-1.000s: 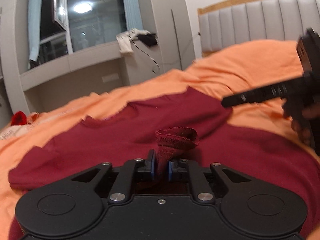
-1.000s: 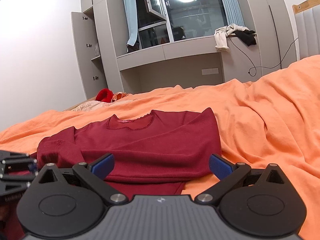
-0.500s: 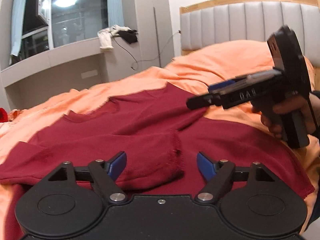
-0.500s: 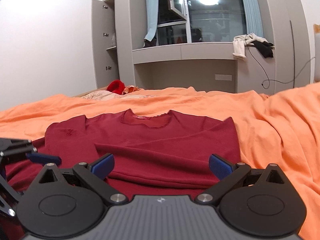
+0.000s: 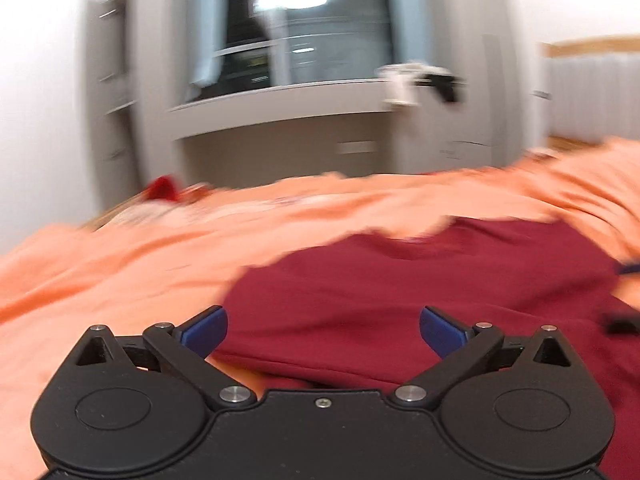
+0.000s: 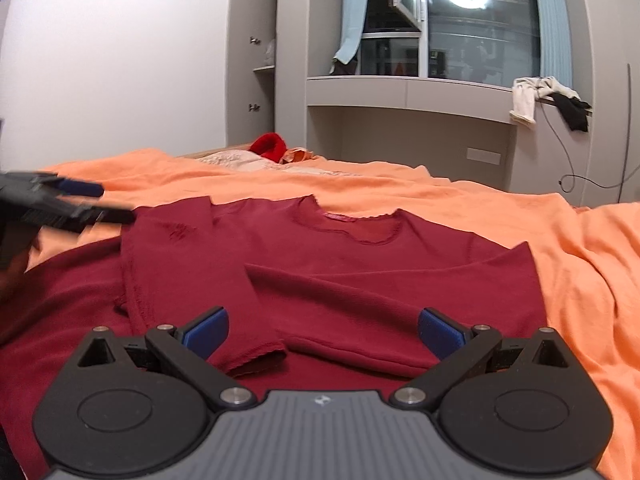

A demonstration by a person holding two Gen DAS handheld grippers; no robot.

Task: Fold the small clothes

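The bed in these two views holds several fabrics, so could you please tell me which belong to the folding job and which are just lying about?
Part of the job:
- dark red top, sleeves folded in
- left gripper, jaws open
- right gripper, jaws open

Just lying about:
- orange blanket
- bright red item
- white cloth and black cloth on the ledge

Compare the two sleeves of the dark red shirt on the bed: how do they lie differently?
In the right wrist view, the left sleeve runs from the shoulder down toward the camera, cuff near the hem. The right sleeve lies almost crosswise over the chest. The left sleeve overlaps the right sleeve's end. Both are folded inward onto the shirt, flat, and neither gripper holds them.
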